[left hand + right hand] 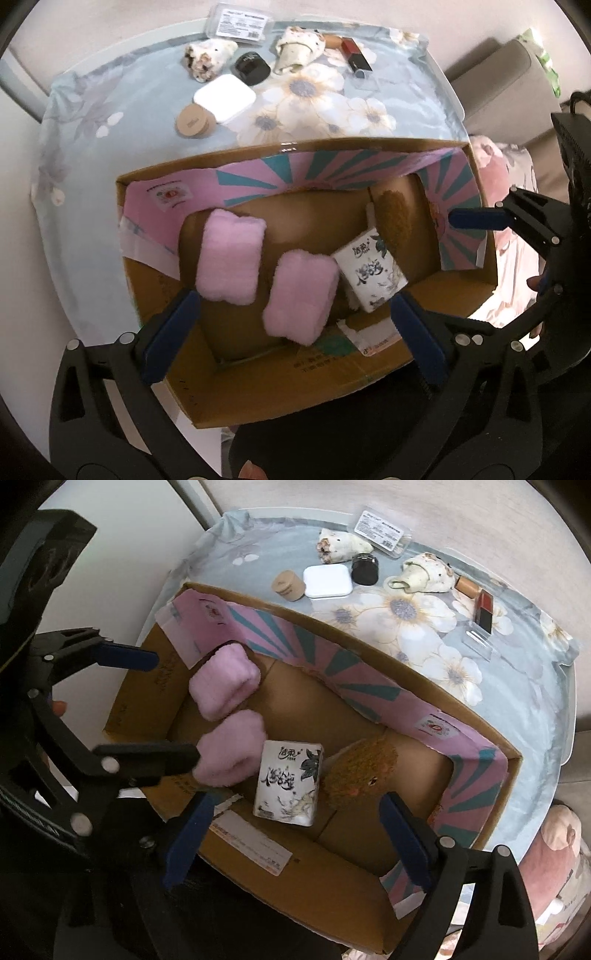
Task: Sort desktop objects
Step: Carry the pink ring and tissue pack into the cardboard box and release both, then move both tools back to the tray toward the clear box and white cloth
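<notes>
Floral blue cloth covers the table [369,85], and an open cardboard box [295,373] sits at its near edge, with pink-and-teal printed flaps folded inward along its far and side walls.

Inside the box lie two pink fluffy pads [232,256], side by side and close together toward one end. A white tissue pack [369,275] with dark lettering lies just beside the second pad [301,297], tilted on the box floor. A brown furry toy [360,771] rests against the tissue pack on its other side, near the end wall.

On the table beyond the box, along the far edge, stand a round wooden cap [194,120], a white square case [225,98] touching it, a black jar [252,67], two spotted shells [208,59], a clear labelled case [240,23] and a red lipstick [356,54] near the far corner.

Both tools point down into the box. The left gripper [291,339] hangs with its blue fingers spread wide, over the second pad and the tissue pack, pressing on neither. The right gripper [295,840] is also spread wide, its fingers either side of the tissue pack and toy, with nothing held.
</notes>
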Demonstrator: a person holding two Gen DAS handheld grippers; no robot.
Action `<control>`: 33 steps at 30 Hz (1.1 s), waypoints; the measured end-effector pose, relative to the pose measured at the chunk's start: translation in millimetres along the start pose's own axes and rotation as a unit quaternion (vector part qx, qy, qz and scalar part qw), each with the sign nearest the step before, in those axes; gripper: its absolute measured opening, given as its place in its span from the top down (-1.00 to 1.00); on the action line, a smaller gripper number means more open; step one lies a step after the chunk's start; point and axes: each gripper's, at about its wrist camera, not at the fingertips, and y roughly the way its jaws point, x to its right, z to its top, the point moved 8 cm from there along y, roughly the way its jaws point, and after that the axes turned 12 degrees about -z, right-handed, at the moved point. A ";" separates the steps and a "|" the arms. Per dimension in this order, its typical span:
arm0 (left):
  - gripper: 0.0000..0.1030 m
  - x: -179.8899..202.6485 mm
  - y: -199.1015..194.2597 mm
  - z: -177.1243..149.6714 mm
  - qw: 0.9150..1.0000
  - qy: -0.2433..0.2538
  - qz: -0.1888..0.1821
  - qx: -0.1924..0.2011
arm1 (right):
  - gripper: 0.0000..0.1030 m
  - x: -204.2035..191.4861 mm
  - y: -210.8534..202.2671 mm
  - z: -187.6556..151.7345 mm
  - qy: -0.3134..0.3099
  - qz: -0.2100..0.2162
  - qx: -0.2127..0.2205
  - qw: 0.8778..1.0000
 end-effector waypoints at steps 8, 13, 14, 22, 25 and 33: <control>-0.99 -5.4 -4.2 3.5 1.000 -0.015 -0.003 0.007 | -0.74 7.7 2.3 -0.2 0.011 -0.004 -0.009 1.000; -0.99 -9.3 -7.7 8.0 1.000 -0.020 0.005 0.014 | -0.74 9.9 1.4 -0.4 0.012 -0.004 -0.012 1.000; -0.99 -9.8 -8.5 9.2 1.000 -0.020 0.006 0.016 | -0.74 10.4 1.0 -0.5 0.012 -0.004 -0.012 1.000; -0.99 -10.6 -22.2 16.6 0.999 -0.011 0.015 0.034 | -0.74 20.1 -10.6 3.1 0.037 -0.013 -0.002 0.999; -0.99 -11.6 -26.5 18.2 0.999 -0.015 0.012 0.034 | -0.74 24.3 -21.8 6.3 0.042 -0.018 0.017 0.999; -0.99 -20.6 -48.6 43.7 0.998 0.000 0.025 0.054 | -0.74 52.6 -39.5 23.5 0.088 -0.024 0.048 0.995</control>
